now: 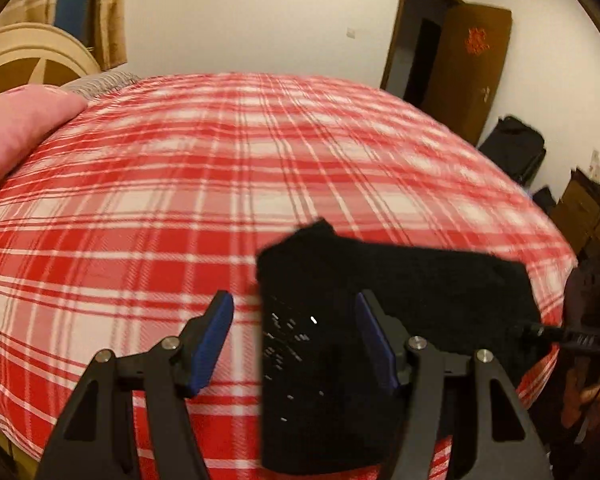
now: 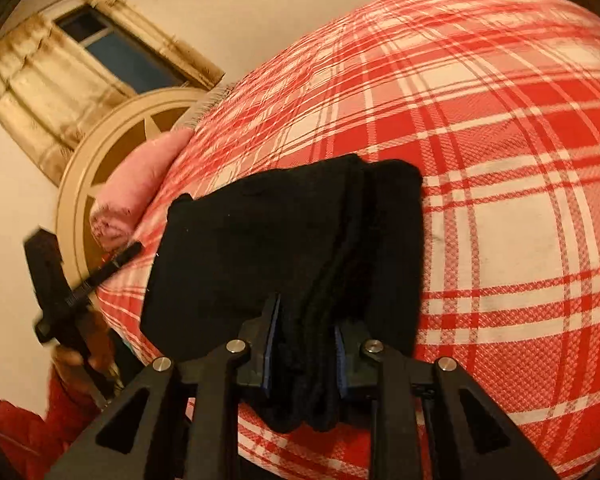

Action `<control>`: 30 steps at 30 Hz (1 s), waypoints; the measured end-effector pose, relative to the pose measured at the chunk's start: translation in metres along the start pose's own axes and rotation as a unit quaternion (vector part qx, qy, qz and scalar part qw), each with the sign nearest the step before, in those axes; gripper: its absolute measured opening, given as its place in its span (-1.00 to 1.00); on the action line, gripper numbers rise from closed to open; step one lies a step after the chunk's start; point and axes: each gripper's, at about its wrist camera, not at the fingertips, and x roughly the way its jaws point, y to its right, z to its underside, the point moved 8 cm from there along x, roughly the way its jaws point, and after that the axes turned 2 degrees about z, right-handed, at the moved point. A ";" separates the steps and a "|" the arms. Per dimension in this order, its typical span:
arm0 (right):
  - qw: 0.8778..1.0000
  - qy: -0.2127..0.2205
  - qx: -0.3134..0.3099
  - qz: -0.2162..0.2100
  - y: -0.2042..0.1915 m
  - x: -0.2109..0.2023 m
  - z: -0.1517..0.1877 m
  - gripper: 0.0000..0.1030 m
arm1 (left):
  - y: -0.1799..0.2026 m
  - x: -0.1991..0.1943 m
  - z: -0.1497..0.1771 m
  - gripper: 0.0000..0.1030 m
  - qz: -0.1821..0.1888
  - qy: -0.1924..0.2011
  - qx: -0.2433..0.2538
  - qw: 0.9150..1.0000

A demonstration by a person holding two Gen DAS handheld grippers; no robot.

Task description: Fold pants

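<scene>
The black pants [image 1: 380, 300] lie folded into a thick bundle on the red plaid bed [image 1: 180, 200], near its front right edge. My left gripper [image 1: 296, 320] is open; the pants' left edge lies between its blue pads [image 1: 216, 332], untouched by the left pad. In the right wrist view my right gripper [image 2: 306, 332] is shut on the near folded edge of the pants [image 2: 280, 240]. The bundle spreads out ahead of the fingers on the bed [image 2: 500, 200]. The left gripper [image 2: 60, 288] shows at the left there.
A pink pillow [image 1: 16, 132] and round headboard [image 1: 28, 60] are at the far left. A curtained window [image 2: 112, 52] is behind. An open brown door [image 1: 472, 64], dark bags [image 1: 516, 148] and wooden furniture [image 1: 584, 212] stand right of the bed.
</scene>
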 end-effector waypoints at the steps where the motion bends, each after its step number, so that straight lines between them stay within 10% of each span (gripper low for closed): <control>1: 1.000 -0.002 -0.001 0.004 0.001 -0.002 0.000 -0.53 | 0.002 0.003 0.004 0.28 -0.004 -0.007 0.004 1.000; 4: 0.997 0.012 -0.027 0.068 0.004 -0.018 -0.006 -0.50 | 0.005 0.014 0.017 0.28 -0.023 -0.034 0.019 0.999; 9: 0.954 0.072 -0.148 0.249 -0.025 -0.044 -0.018 -0.29 | 0.004 0.012 0.023 0.33 -0.022 -0.037 0.023 0.999; 13: 0.947 0.111 -0.194 0.230 -0.062 -0.040 -0.028 -0.29 | 0.002 0.004 0.019 0.34 -0.029 -0.024 0.030 0.999; 19: 0.948 0.051 -0.194 0.246 -0.046 0.021 -0.033 -0.29 | -0.003 0.009 0.025 0.42 -0.031 -0.040 0.017 0.999; 30: 0.952 0.119 -0.135 0.249 -0.033 -0.027 -0.044 -0.28 | -0.005 0.007 0.024 0.53 -0.034 -0.044 0.025 0.998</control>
